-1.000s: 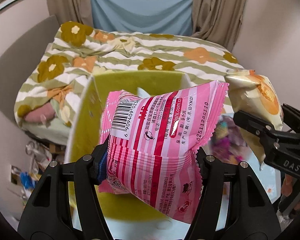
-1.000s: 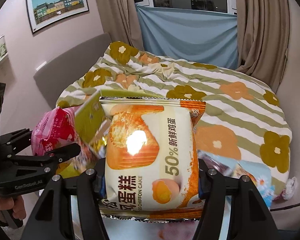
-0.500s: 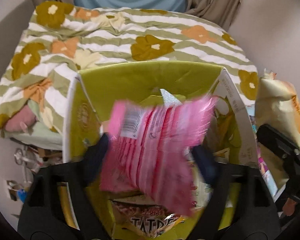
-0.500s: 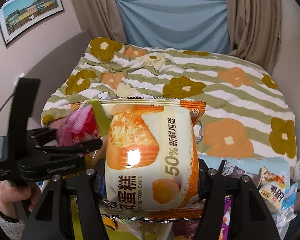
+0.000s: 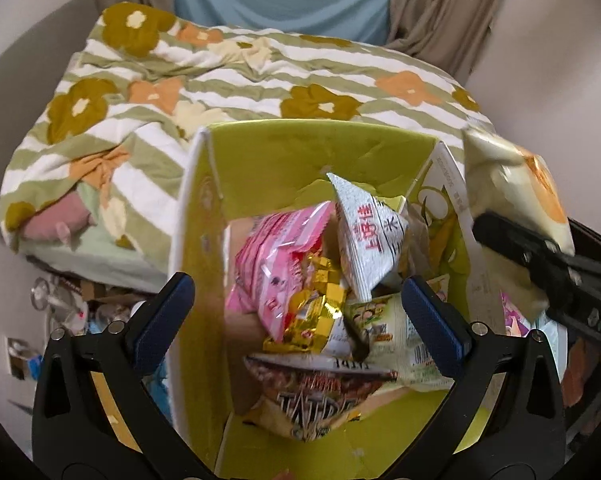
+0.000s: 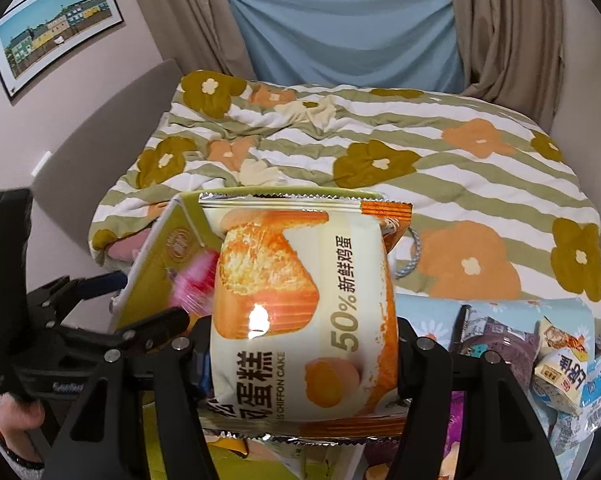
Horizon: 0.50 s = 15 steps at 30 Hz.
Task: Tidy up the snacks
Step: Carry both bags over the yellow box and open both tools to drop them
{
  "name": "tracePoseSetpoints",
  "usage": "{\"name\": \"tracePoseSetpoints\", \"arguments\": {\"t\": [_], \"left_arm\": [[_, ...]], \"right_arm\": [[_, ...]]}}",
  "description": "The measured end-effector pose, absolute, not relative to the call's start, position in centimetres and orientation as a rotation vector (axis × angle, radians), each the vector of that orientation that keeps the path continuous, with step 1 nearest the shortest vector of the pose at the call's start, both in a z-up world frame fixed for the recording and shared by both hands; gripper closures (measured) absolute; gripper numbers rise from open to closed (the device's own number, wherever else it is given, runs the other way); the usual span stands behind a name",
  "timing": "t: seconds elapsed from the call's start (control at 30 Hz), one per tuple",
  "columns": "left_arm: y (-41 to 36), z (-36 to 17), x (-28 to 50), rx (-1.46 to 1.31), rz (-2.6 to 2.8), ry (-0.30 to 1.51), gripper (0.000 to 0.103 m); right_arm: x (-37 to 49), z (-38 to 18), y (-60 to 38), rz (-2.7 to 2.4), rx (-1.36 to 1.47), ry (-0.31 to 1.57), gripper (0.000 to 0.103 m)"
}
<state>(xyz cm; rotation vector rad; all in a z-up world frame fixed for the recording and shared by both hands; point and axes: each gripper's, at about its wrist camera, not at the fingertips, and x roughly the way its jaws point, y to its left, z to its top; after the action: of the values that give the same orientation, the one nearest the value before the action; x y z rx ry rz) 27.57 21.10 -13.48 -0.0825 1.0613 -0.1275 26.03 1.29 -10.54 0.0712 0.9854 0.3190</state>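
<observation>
We see left gripper (image 5: 298, 300) spread wide, empty; pink striped plastic snack packet (image 5: 278, 266) lies at its 11 o'clock inside yellow-green cardboard box (image 5: 300, 156). Right gripper (image 6: 304, 354) clamps cream-orange chiffon cake packet (image 6: 300, 300).

**Left fingers spread wide, right fingers clamped**

The left gripper (image 5: 298, 294) points steeply down, its fingers (image 5: 162, 314) having just swung apart, nothing pressed between them. The right gripper (image 6: 304, 354) tilts down beside it, fingers (image 6: 410, 354) pinched on a packet. A hand (image 6: 18, 414) grips the left handle.
</observation>
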Motion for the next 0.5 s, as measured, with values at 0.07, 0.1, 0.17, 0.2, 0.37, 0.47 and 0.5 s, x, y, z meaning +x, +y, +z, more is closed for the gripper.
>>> {"name": "tracePoseSetpoints", "arguments": {"t": [0.07,0.1,0.17,0.2,0.37,0.47,0.5], "left_arm": [[21.5,-13.3,27.2,-0.079,-0.113,1.056,0.0],[21.7,-13.2,27.0,-0.078,-0.105,1.054,0.0],[22.1,-13.1,26.7,-0.083,-0.09,1.05,0.0],[22.3,-13.1,26.6,-0.087,-0.086,1.049,0.0],[23.0,-13.6,26.6,-0.109,-0.071,1.062,0.0],[23.2,-14.0,26.6,-0.122,-0.067,1.071,0.0],[23.2,-14.2,26.5,-0.125,-0.066,1.074,0.0]], "right_arm": [[26.4,-10.4,1.8,0.336,0.078,0.982,0.045],[26.8,-10.4,2.2,0.347,0.079,0.981,0.045],[27.3,-10.5,3.0,0.364,0.077,0.985,0.044],[27.7,-10.6,3.5,0.376,0.072,0.988,0.044],[29.4,-12.0,5.5,0.39,0.064,1.016,0.043],[29.9,-12.6,5.8,0.393,0.086,1.016,0.018],[29.9,-12.7,5.7,0.399,0.095,1.004,0.008]]}}
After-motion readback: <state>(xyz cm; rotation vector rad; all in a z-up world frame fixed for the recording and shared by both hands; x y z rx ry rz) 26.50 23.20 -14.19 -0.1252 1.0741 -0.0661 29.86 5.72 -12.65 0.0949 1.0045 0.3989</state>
